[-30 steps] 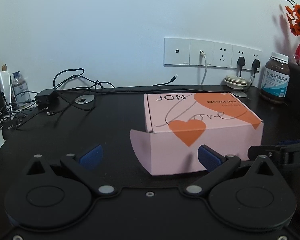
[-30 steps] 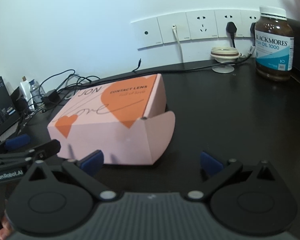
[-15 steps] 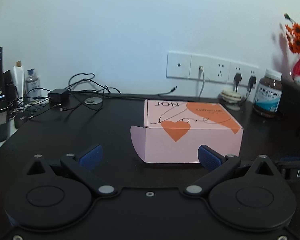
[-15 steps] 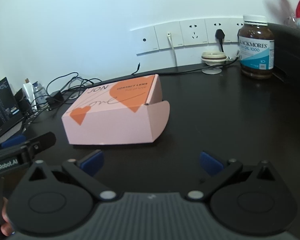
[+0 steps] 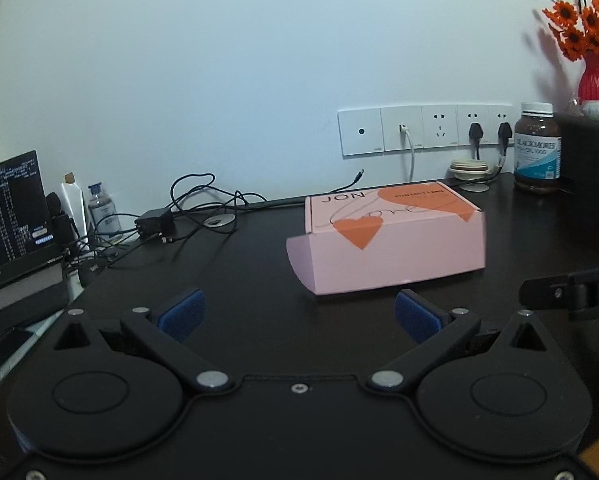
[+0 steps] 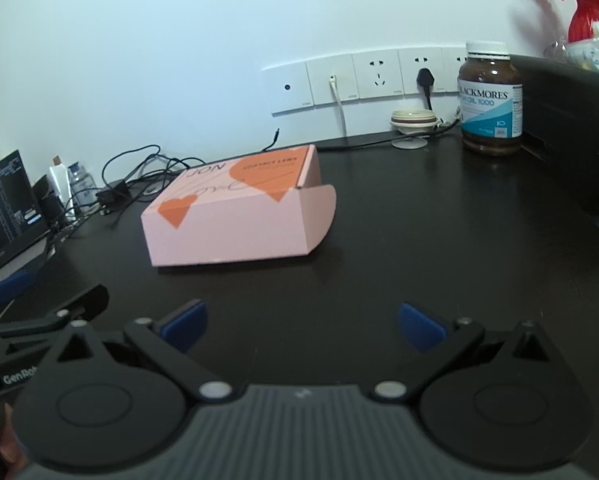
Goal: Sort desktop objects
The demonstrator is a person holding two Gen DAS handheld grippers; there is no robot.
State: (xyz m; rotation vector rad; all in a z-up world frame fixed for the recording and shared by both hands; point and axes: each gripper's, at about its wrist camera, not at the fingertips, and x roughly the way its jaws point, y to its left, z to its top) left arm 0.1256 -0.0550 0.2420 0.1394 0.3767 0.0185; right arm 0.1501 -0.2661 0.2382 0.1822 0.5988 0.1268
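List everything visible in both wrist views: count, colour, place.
box: 1, pink with orange hearts, middle of desk, side flap open
desk: 1, black
bottle: 1, brown with white cap, back right by wall
sockets: 1 row, white, on wall, three plugs in
cables: tangle, black, back left of desk
vase: 1, red with orange flowers, far right
screen: 1, dark with text, far left
small bottle: 1, clear, beside the screen
left gripper: black, blue pads, open, empty
right gripper: black, blue pads, open, empty
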